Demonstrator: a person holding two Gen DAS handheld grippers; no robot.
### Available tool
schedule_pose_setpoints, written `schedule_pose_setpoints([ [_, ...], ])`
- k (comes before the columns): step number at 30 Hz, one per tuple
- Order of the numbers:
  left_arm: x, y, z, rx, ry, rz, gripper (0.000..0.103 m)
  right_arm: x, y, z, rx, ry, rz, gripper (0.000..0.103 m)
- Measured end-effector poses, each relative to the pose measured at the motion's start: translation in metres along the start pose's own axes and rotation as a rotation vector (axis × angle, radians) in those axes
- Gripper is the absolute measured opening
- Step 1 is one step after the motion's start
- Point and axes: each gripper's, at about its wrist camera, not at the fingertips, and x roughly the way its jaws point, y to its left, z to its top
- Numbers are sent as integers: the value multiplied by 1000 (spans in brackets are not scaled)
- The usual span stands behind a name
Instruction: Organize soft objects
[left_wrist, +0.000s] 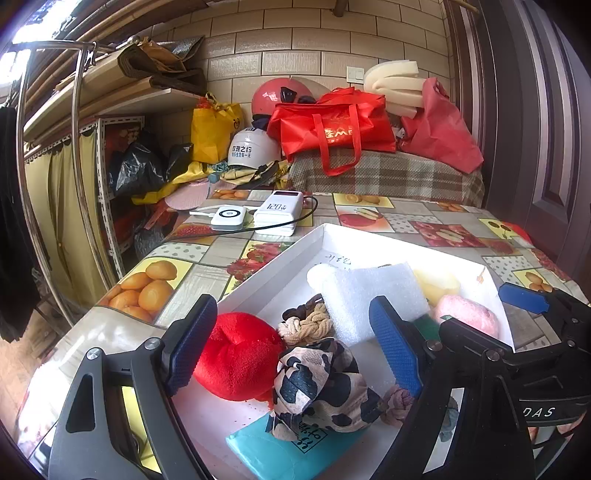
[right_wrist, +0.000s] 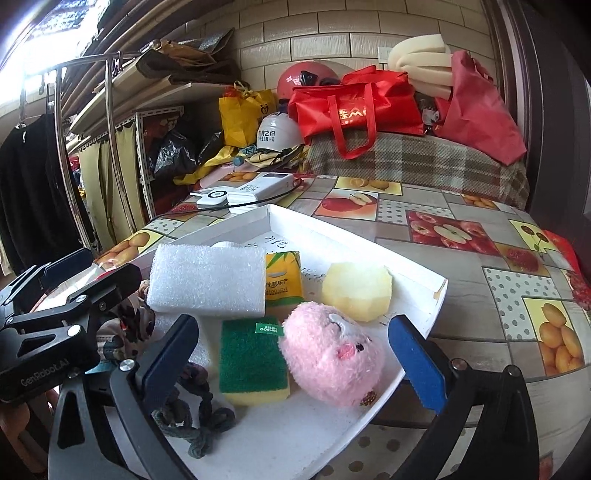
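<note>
Both claws are seen poised low over the white tray (left_wrist: 369, 240) on the fruit-patterned desk (left_wrist: 155, 280), and nothing is gripped by either. The left claw (left_wrist: 295, 343) is spread wide, its blue pads clear of everything; between them, in the tray, a red plush ball (left_wrist: 236, 354) is seen just inside the left pad, touching a cow-print scrunchie (left_wrist: 317, 384) that lies partly on a teal packet (left_wrist: 280, 450). A beige braided hair tie (left_wrist: 310, 325) is tucked behind the scrunchie, with a dark one just behind it, against a white foam block (left_wrist: 365, 295).

From the right wrist view, the right claw (right_wrist: 295, 358) is held at full spread too. A pink plush pig (right_wrist: 328, 362) is framed between its pads, untouched by either, with a green-and-yellow sponge (right_wrist: 251, 358) pressed against its left side. Behind them a pale yellow foam lump (right_wrist: 356, 291) and a yellow tissue pack (right_wrist: 284, 280) are found, the pack just beside the foam block. A grey-green braided tie (right_wrist: 199, 413) is draped near the left pad. The left claw is glimpsed at the far left edge of that view.

At the desk's far end, two white power banks (left_wrist: 255, 216) are parked beyond the tray, well apart from the soft things.
</note>
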Motion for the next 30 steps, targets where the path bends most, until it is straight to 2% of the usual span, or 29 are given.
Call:
schedule_pose_setpoints([
  [6,-5,0,1,6,-23,6,85,-3,1,0,-5,-18,-1,103],
  [14,-25,0,0,10,-129,9,85,-23,9,-4,-38,-121,-15,103],
  [17,-27,-1,-1,6,-120,-5,85,-28,13,-7,-58,-122,-49,103],
  [20,-31,-4,-3,10,-118,-13,85,-38,12,-10,-54,-161,-78,103],
  [30,-49,-19,-15,24,-92,-47,85,-53,5,-20,-32,-144,-56,103],
])
